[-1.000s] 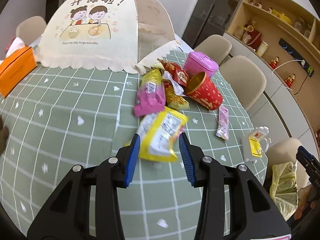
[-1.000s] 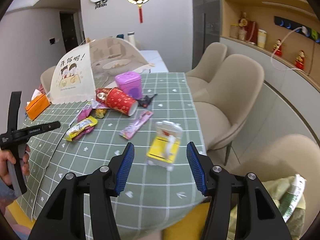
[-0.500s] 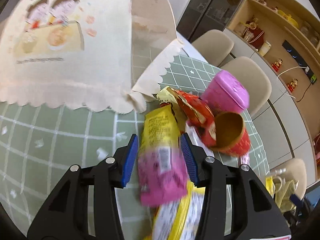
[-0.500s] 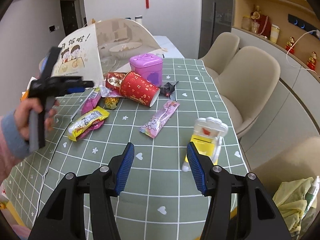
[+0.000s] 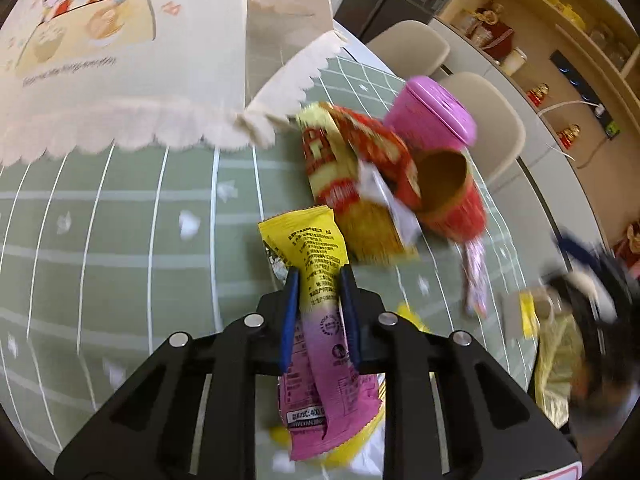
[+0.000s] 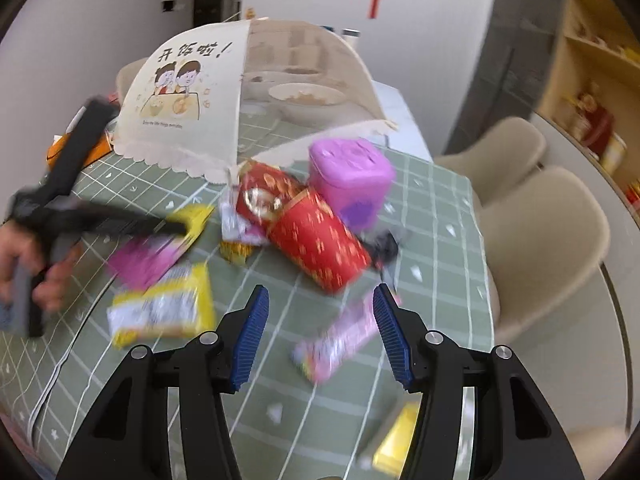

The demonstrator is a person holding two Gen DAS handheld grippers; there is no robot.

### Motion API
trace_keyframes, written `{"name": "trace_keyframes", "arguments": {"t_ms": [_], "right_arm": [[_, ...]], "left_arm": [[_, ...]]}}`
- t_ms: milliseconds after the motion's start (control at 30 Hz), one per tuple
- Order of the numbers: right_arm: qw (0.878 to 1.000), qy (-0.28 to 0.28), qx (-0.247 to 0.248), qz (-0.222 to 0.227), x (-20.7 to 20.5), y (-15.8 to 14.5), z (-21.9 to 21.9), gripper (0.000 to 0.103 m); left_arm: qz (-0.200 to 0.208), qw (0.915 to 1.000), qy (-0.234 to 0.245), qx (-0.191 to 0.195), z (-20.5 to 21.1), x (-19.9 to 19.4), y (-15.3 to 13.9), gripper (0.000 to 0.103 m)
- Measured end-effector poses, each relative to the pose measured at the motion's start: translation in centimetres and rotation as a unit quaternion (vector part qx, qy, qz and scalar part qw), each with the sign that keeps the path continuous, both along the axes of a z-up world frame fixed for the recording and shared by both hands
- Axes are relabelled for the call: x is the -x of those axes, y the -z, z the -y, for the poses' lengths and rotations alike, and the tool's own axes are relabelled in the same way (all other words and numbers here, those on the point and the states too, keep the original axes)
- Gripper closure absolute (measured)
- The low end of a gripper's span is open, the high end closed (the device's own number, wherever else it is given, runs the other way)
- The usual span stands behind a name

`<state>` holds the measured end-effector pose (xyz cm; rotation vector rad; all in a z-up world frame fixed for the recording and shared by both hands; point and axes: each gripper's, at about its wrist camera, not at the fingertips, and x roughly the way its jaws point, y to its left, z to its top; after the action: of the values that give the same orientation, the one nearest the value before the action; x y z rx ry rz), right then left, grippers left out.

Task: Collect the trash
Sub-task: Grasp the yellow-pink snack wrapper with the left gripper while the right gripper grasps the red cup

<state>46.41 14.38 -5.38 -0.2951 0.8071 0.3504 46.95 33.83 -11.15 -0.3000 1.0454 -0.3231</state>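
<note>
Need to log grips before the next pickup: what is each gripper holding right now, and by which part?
Left gripper is closing on the yellow and pink snack wrapper, around its middle. Right gripper is open and holds nothing.

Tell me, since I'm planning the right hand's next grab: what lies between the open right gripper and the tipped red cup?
In the right wrist view, only bare green tablecloth separates the right gripper from the red cup; the pink candy wrapper lies just right of that line.

Yellow-pink wrapper (image 5: pixel 320 304), red cup (image 6: pixel 320 244), green grid tablecloth (image 5: pixel 120 216).
</note>
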Motion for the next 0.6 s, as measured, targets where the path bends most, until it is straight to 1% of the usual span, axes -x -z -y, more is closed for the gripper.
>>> {"name": "trace_keyframes", "arguments": {"t_ms": [67, 200, 267, 333, 400, 433, 500, 600], "right_arm": [[1.000, -0.002, -0.009, 0.000, -2.2, 0.3, -0.3, 0.052], [1.000, 0.008, -0.026, -0.007, -6.4, 1.2, -0.7, 0.051], [0.999, 0.012, -0.040, -0.022, -7.9, 2.0, -0.7, 0.051], [0.997, 0.012, -0.061, -0.052, -8.7, 3.1, -0.6, 0.051], [0.992, 0.006, -0.092, -0.084, -8.2, 3.9, -0.5, 0.051], [0.991, 0.003, -0.099, -0.093, -7.6, 4.1, -0.6, 0.051], [0.991, -0.007, -0.098, -0.086, -5.8, 4.1, -1.1, 0.051], [0.987, -0.039, -0.108, -0.113, -3.8, 3.8, -1.9, 0.051]], "left_arm": [[-0.004, 1.0000, 0.002, 0.000, -0.1, 1.6, 0.0, 0.083], [-0.018, 0.9998, -0.003, 0.011, -0.2, 3.1, 0.4, 0.083], [-0.022, 0.9996, -0.008, 0.018, -0.4, 3.9, 0.6, 0.083], [-0.023, 0.9993, -0.013, 0.024, -0.6, 4.2, 0.5, 0.082], [-0.025, 0.9990, -0.019, 0.032, -0.9, 4.3, 0.4, 0.082], [-0.025, 0.9989, -0.021, 0.034, -1.1, 4.3, 0.3, 0.082], [-0.024, 0.9986, -0.028, 0.038, -1.5, 4.3, 0.1, 0.082], [-0.021, 0.9983, -0.034, 0.042, -1.9, 4.3, -0.2, 0.082]]}}
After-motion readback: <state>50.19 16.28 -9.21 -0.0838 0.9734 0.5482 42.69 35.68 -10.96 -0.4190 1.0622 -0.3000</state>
